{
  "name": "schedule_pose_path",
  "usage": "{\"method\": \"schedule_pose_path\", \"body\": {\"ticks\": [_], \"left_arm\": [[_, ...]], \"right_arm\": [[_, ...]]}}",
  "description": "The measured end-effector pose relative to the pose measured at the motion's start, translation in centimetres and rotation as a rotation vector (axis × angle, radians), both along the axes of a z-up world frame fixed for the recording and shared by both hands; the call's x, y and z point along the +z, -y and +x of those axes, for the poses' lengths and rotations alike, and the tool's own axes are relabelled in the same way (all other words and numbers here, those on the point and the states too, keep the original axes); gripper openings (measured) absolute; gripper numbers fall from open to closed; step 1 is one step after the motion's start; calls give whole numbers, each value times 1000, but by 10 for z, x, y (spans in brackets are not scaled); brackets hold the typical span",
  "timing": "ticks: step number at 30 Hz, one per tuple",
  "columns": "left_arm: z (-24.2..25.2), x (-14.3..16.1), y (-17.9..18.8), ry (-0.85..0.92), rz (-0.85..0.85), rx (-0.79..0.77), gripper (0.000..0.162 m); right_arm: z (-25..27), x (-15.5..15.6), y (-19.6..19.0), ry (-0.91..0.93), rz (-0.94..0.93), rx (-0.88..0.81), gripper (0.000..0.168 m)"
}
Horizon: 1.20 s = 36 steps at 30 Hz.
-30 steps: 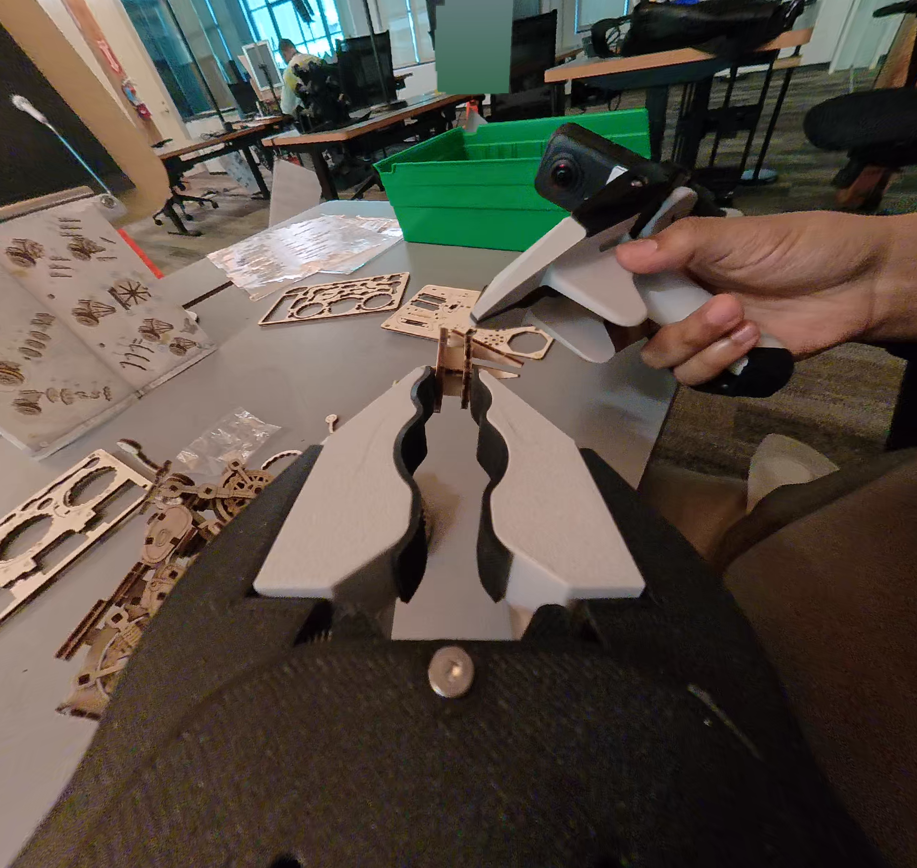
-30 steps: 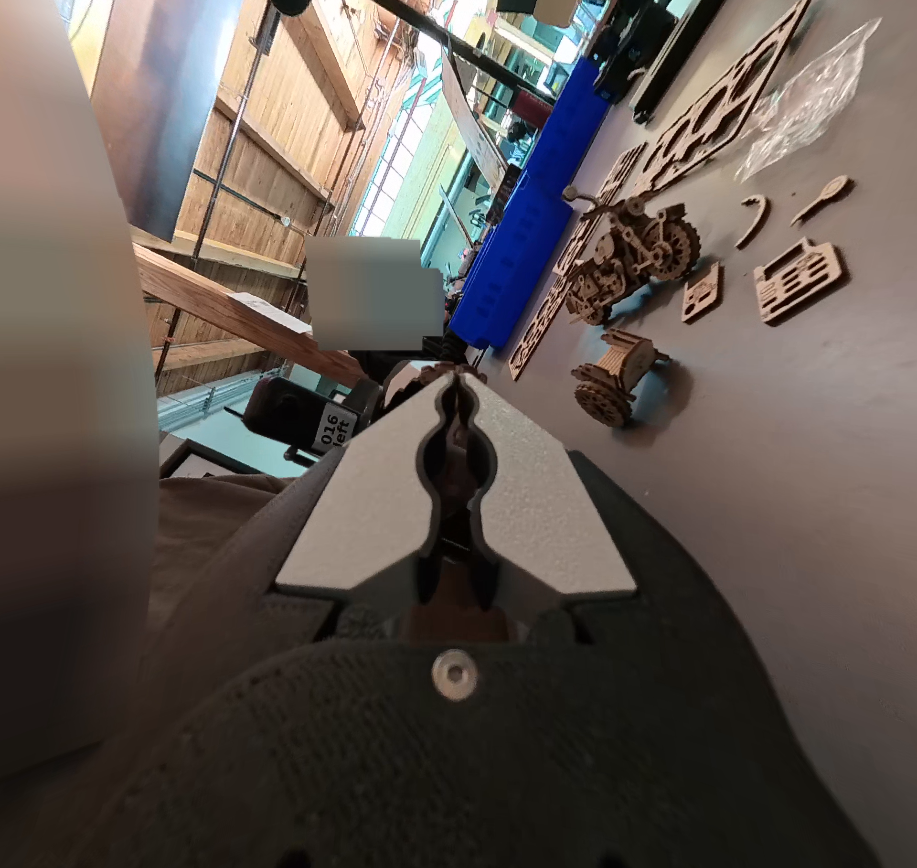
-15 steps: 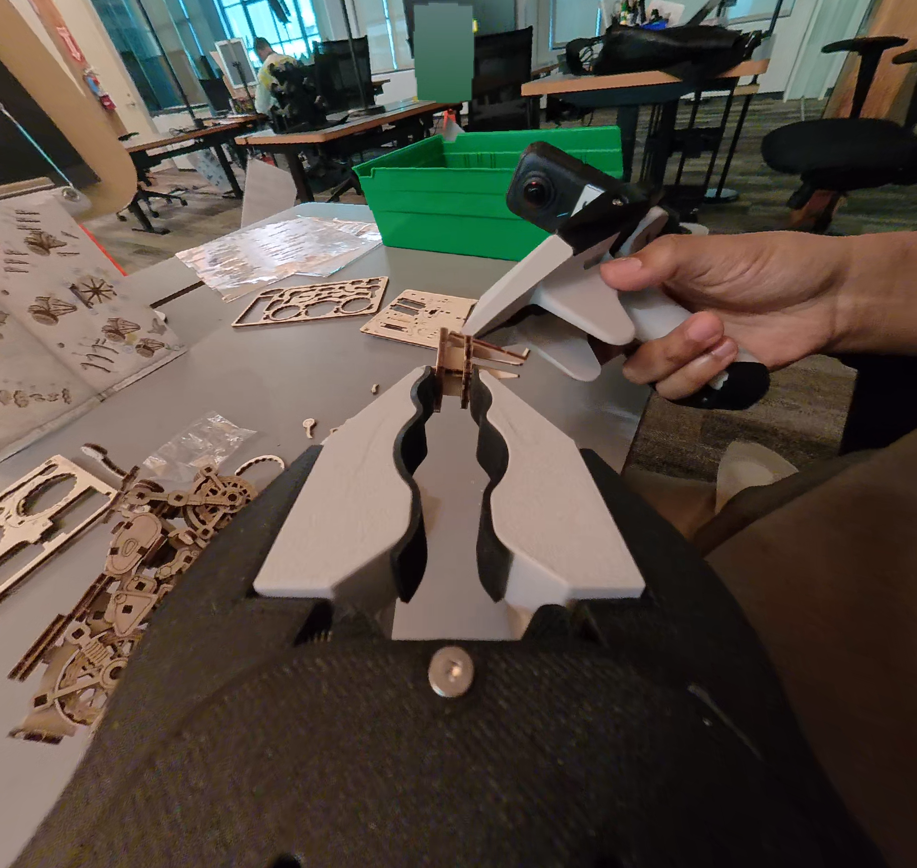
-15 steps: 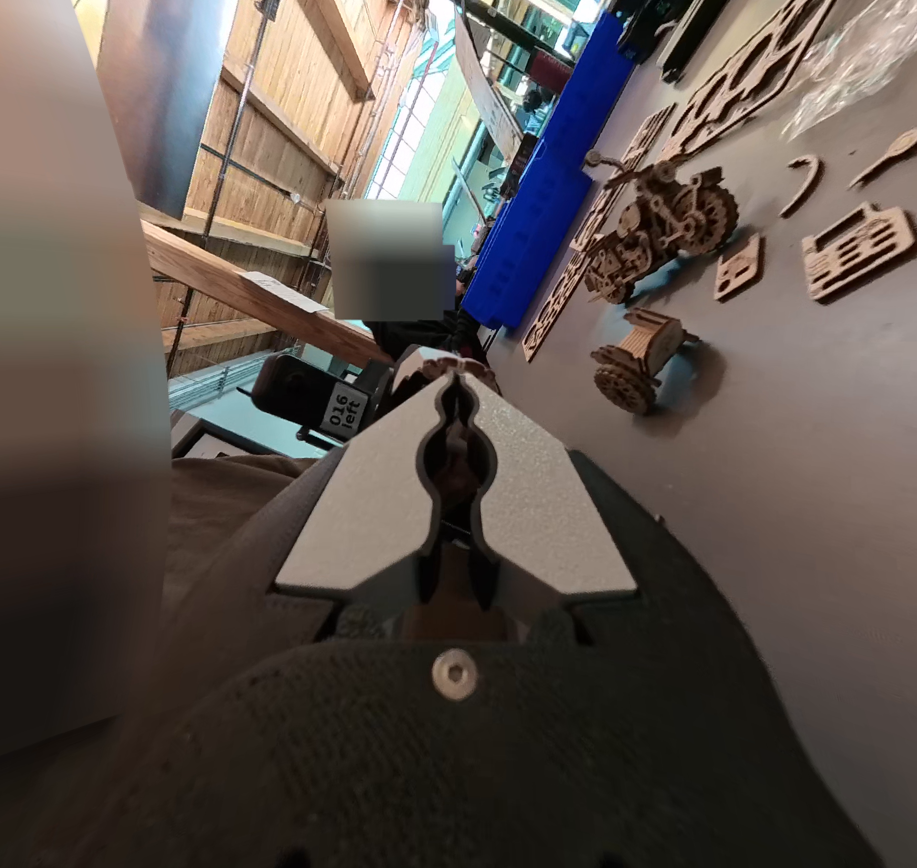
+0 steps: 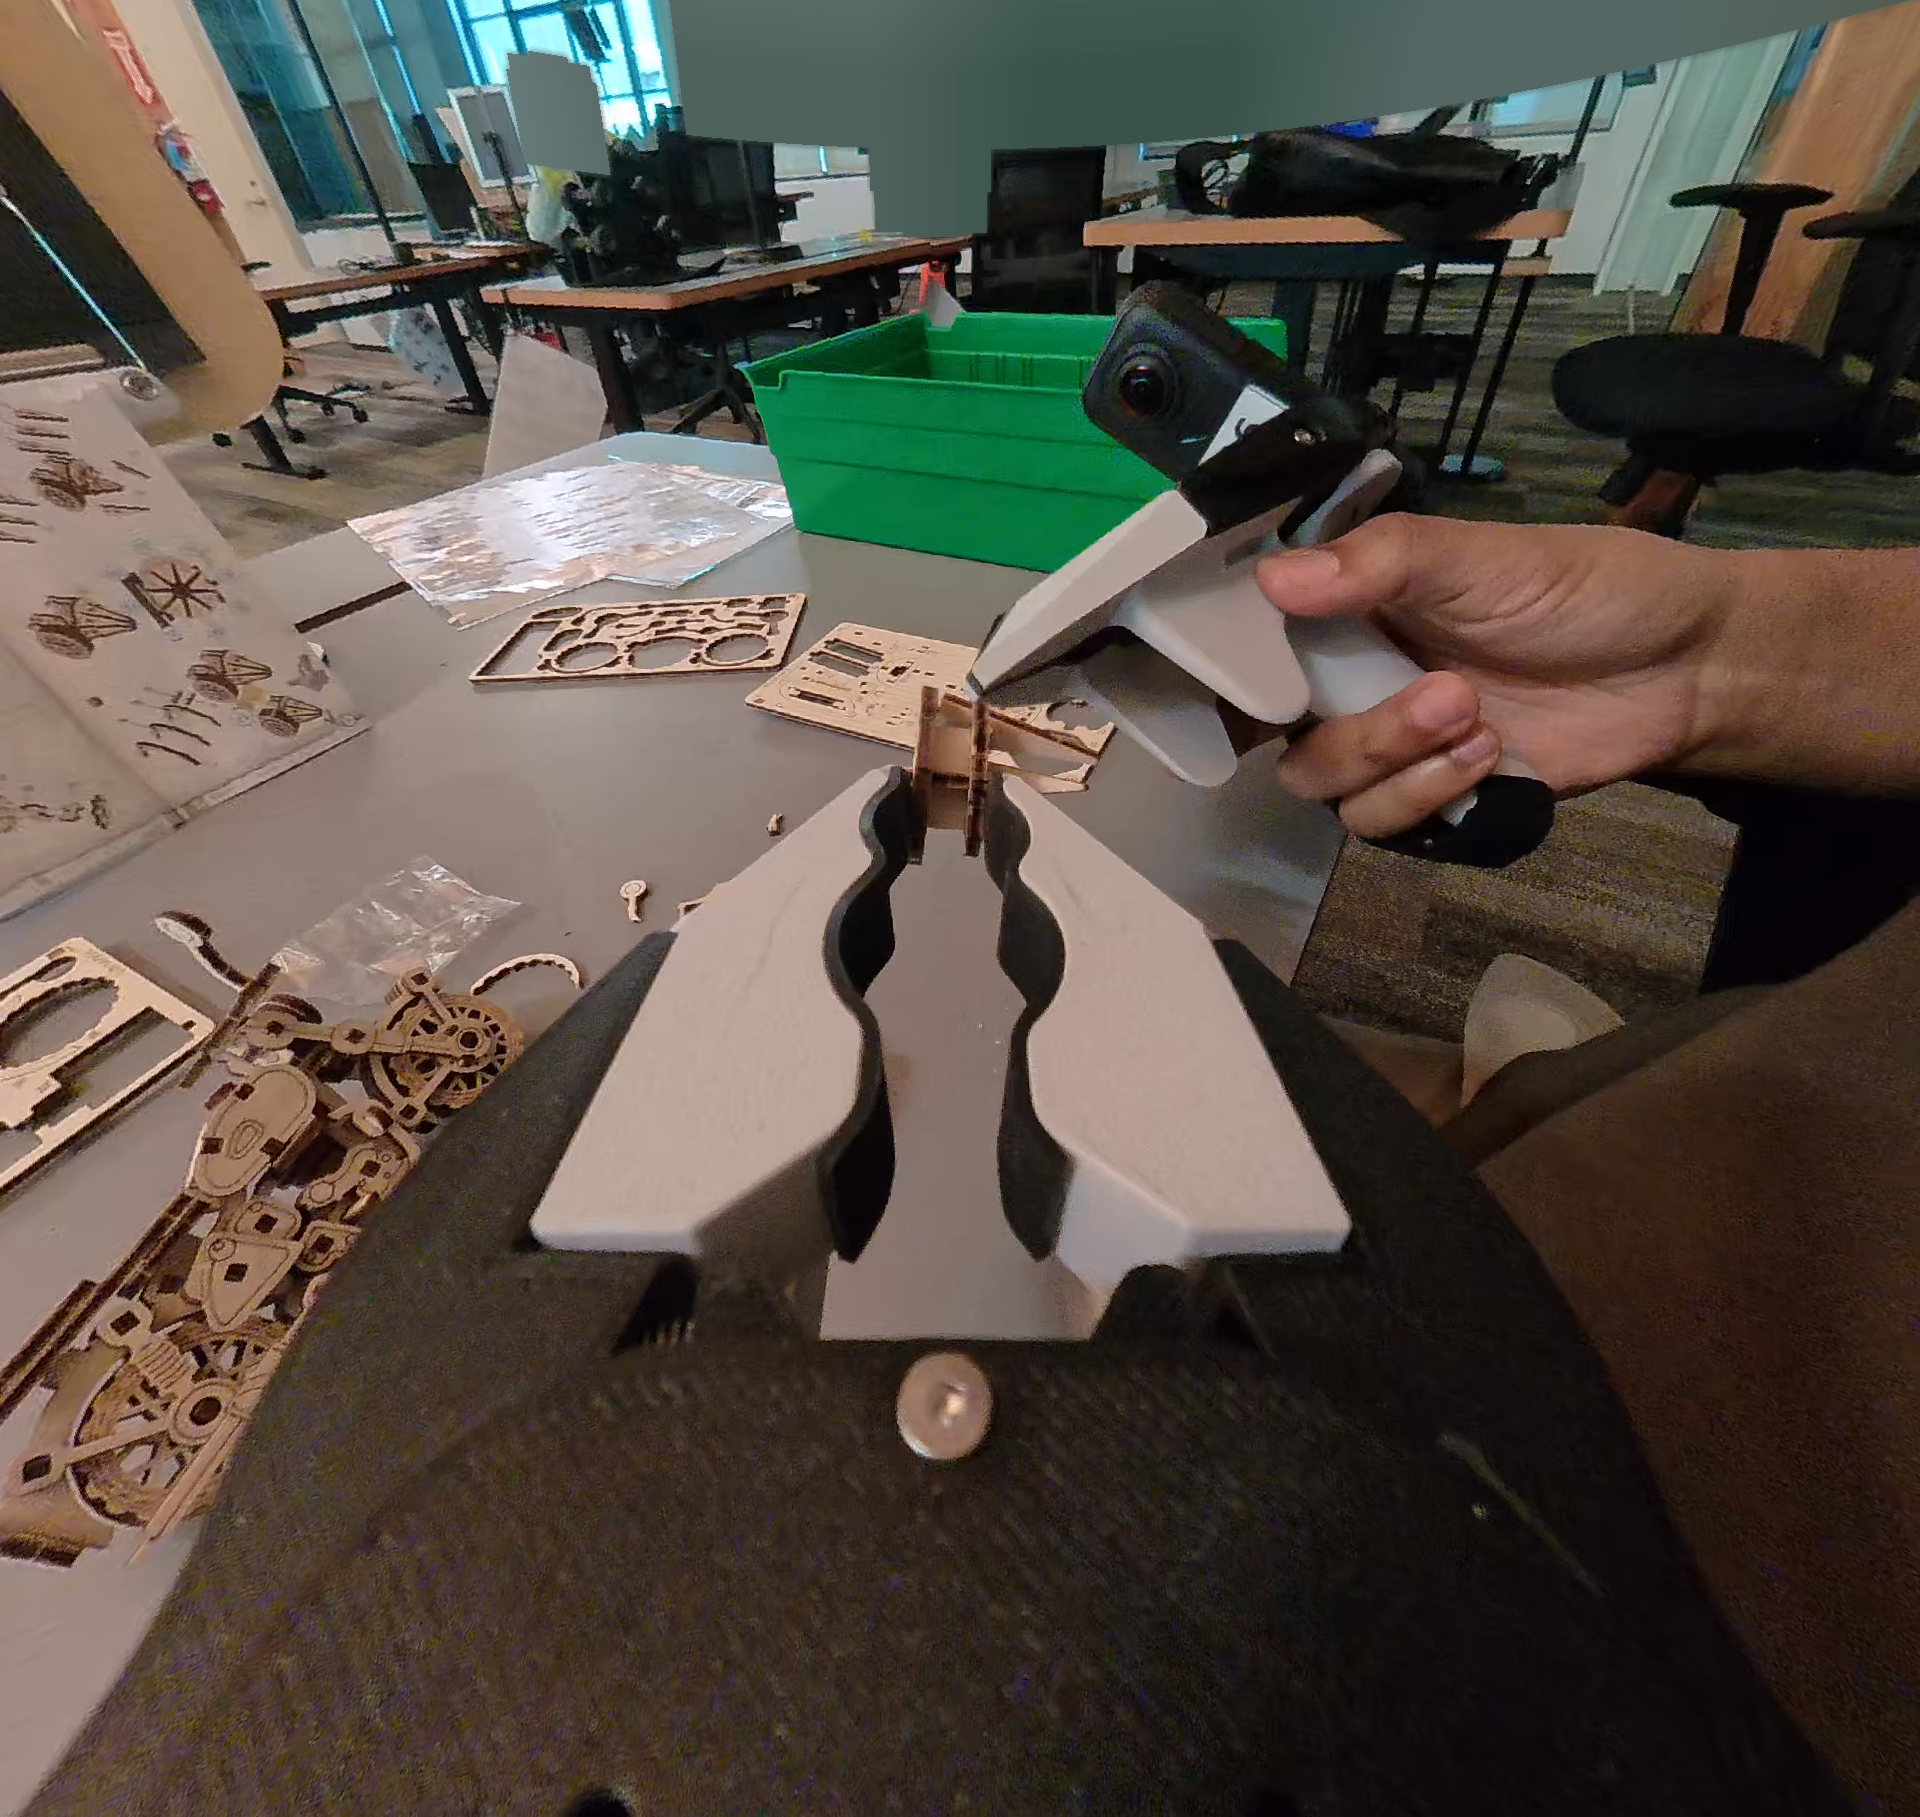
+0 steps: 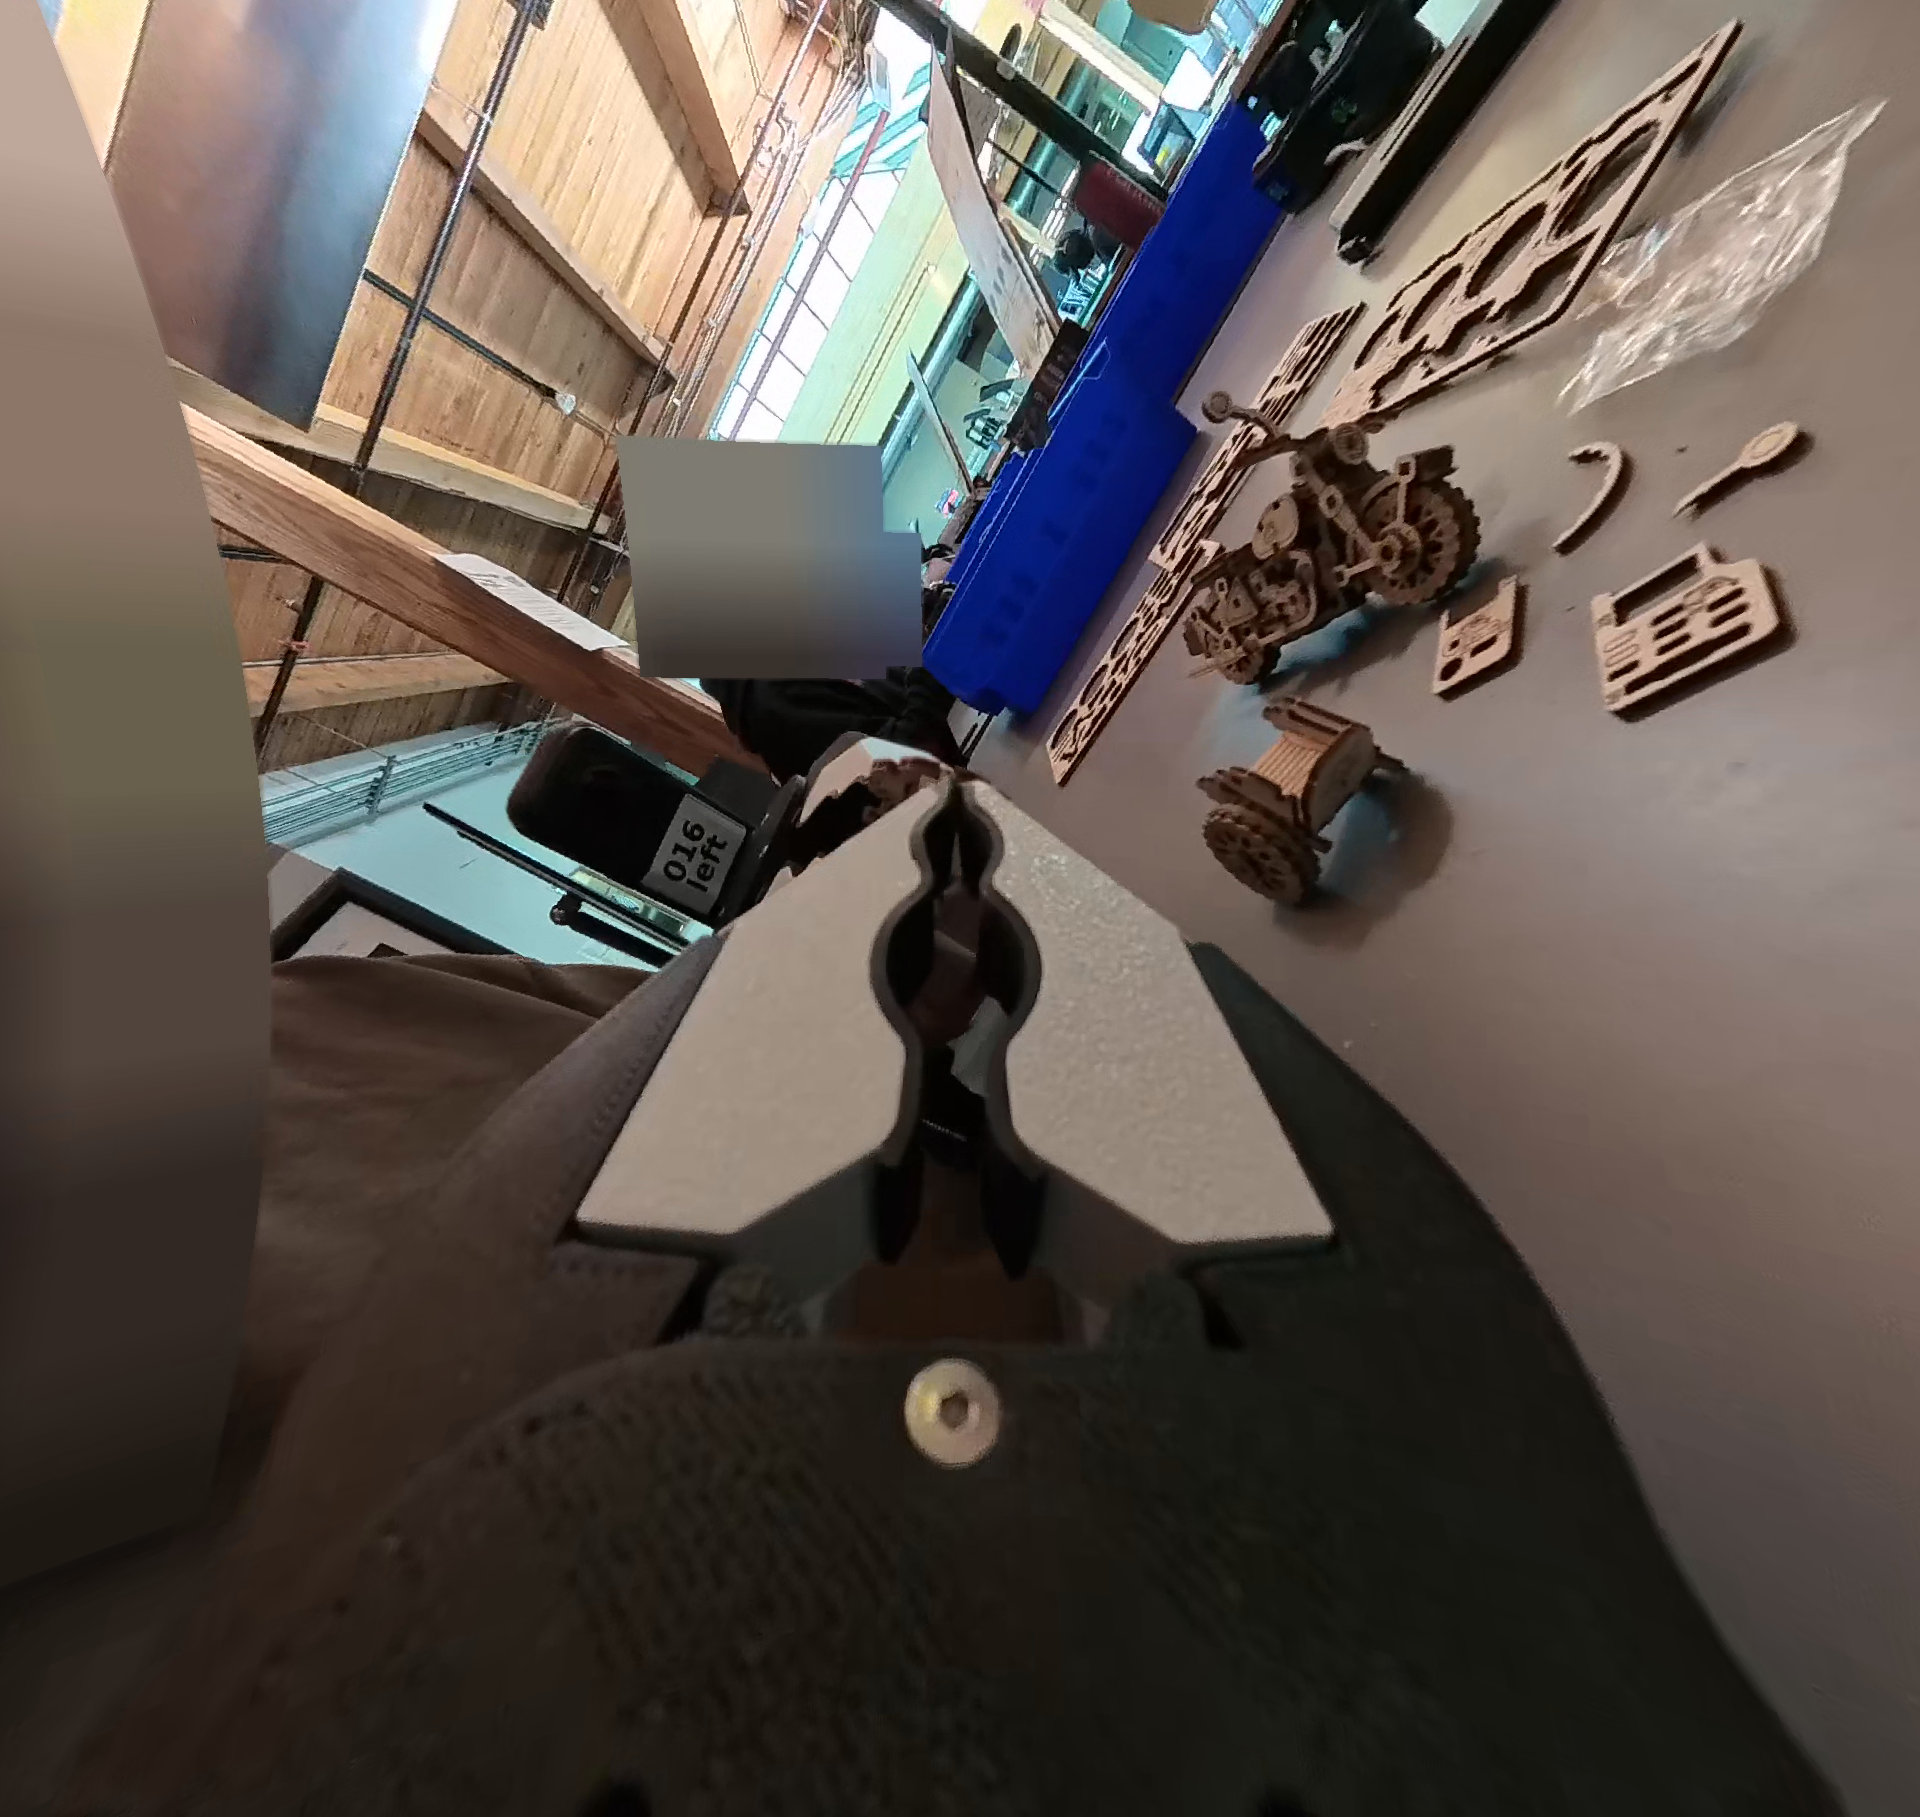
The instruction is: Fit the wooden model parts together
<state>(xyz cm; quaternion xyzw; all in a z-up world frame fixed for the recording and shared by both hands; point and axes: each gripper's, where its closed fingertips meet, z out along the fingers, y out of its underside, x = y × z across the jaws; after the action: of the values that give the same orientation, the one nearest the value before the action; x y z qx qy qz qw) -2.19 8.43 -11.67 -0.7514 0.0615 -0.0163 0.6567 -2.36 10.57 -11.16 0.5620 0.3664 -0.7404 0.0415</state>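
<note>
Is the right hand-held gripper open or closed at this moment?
Closed. The right hand-held gripper has its fingertips meeting, with no gap at the tip. Whether anything thin is pinched between them cannot be told.

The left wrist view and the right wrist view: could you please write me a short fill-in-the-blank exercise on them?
1. The left gripper is shut on a small ____ assembly.
2. The bin behind the right gripper is ____.
3. In the right wrist view, the built model beside the blue bin is a ____.
4. The right gripper's fingers are ____.

Missing words: wooden; green; motorcycle; shut
</note>
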Motion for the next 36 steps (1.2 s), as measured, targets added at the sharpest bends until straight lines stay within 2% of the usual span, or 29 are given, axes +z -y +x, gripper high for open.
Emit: {"method": "schedule_pose_path", "body": {"ticks": [3, 8, 12, 18, 21, 27, 36], "left_arm": [[2, 0, 0, 12, 1, -6, 12], [1, 1, 0, 14, 4, -4, 12], [3, -1, -1, 9, -2, -7, 11], [1, -1, 0, 8, -4, -2, 12], [1, -2, -1, -5, -11, 7, 12], [-3, -2, 0, -2, -10, 12, 12], [1, 0, 0, 47, -6, -26, 12]], "right_arm": [[0, -4, 13, 16, 3, 43, 0], [0, -1, 2, 5, 0, 6, 0], [0, -3, 13, 15, -8, 41, 0], [0, 1, 1, 3, -26, 13, 0], [1, -2, 14, 17, -38, 58, 0], [1, -2, 0, 16, -61, 24, 0], [1, -1, 6, 5, -76, 45, 0]]}}
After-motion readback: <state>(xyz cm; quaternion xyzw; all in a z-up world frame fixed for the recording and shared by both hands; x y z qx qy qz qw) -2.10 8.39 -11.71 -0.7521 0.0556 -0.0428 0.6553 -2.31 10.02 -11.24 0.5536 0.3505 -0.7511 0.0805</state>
